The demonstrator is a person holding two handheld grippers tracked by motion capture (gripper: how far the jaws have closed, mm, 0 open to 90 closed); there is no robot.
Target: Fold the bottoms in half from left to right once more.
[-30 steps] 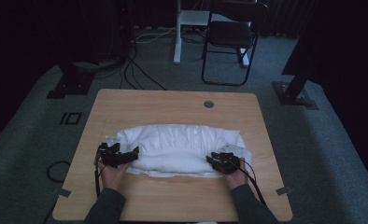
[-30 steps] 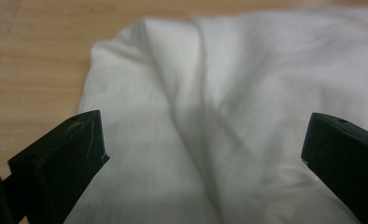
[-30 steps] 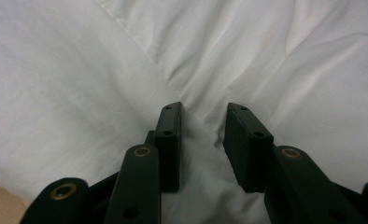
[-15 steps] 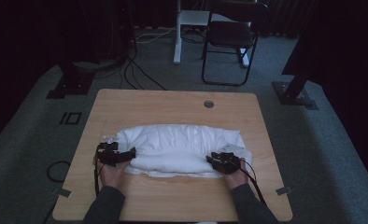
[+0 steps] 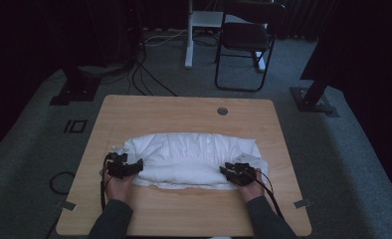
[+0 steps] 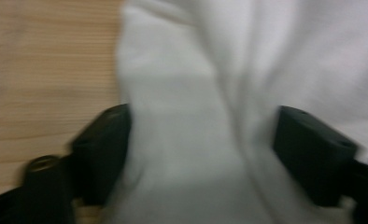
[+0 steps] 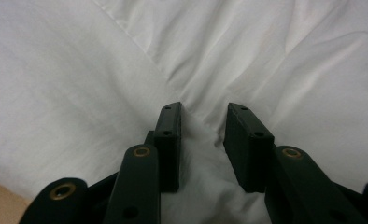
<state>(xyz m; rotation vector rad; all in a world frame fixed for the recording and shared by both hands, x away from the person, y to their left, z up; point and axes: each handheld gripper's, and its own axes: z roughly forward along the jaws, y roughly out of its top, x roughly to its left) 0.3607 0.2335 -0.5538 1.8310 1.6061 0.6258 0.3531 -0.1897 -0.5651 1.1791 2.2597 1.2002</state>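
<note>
Fingers first: left gripper [image 5: 134, 168] has just been closing, with a thick fold of the white quilt [image 5: 194, 157] between its jaws. The pads sit against the cloth on both sides, but that view is blurred, so I can't tell whether they're biting yet. Right gripper [image 5: 230, 174] is clamped on a pinched ridge of the same quilt; its pads [image 7: 169, 140] squeeze a narrow pleat.

Quilt lies bunched across the middle of the table [image 5: 184, 107], long axis left to right, with both grippers at its near edge, one towards each near corner.

Risks, as I judge them:
- Left grip is bulky, so the cloth may slip if it's lifted early.
- Right pleat is thin, so a pull may peel off the top layer alone.
- Uneven grips could skew the fold and drag the quilt off the near edge.
</note>
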